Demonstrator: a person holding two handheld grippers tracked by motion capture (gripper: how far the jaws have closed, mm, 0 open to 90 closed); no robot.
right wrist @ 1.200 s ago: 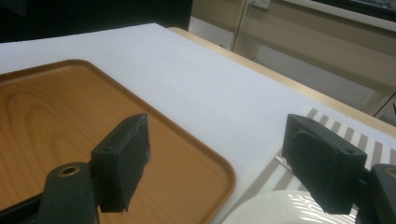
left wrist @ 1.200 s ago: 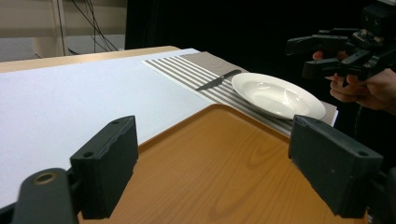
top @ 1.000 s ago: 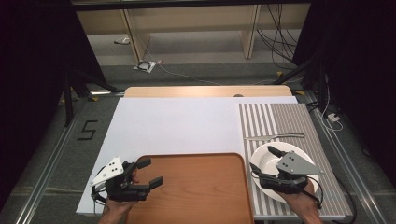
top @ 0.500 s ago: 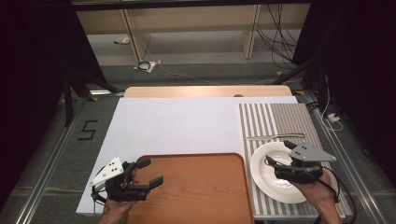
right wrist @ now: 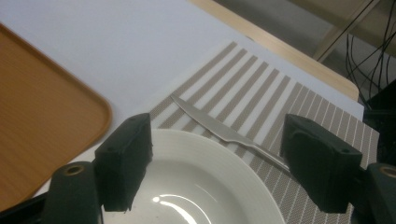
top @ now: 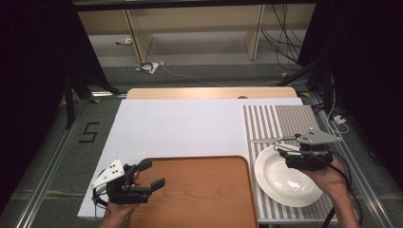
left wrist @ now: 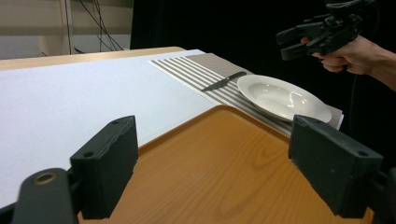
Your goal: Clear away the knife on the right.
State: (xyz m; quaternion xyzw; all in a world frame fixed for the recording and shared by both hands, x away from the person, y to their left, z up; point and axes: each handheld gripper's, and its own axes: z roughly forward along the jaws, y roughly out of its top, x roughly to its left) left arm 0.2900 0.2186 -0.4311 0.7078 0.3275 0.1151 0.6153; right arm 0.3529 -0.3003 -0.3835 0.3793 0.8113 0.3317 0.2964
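Observation:
A white deep plate [top: 284, 179] lies on the striped placemat [top: 280, 118] at the right. A table knife [top: 272, 139] lies on the mat just beyond the plate's far rim. My right gripper [top: 284, 154] hovers open over the plate's far right part, jaws pointing left, with nothing between them. The right gripper view has the plate [right wrist: 196, 191] below the jaws and the knife [right wrist: 219, 128] ahead. My left gripper [top: 152, 174] stands open and empty over the left end of the wooden tray [top: 199, 190].
A white sheet [top: 190, 128] covers the table's middle and left. The tray's raised rim [left wrist: 219, 109] nearly meets the placemat's edge. Shelving legs and cables stand on the floor beyond the table. The far wooden edge [top: 209, 92] is bare.
My right gripper has moved right and away from the person, from the plate's near left part to its far right rim. The left gripper has stayed put.

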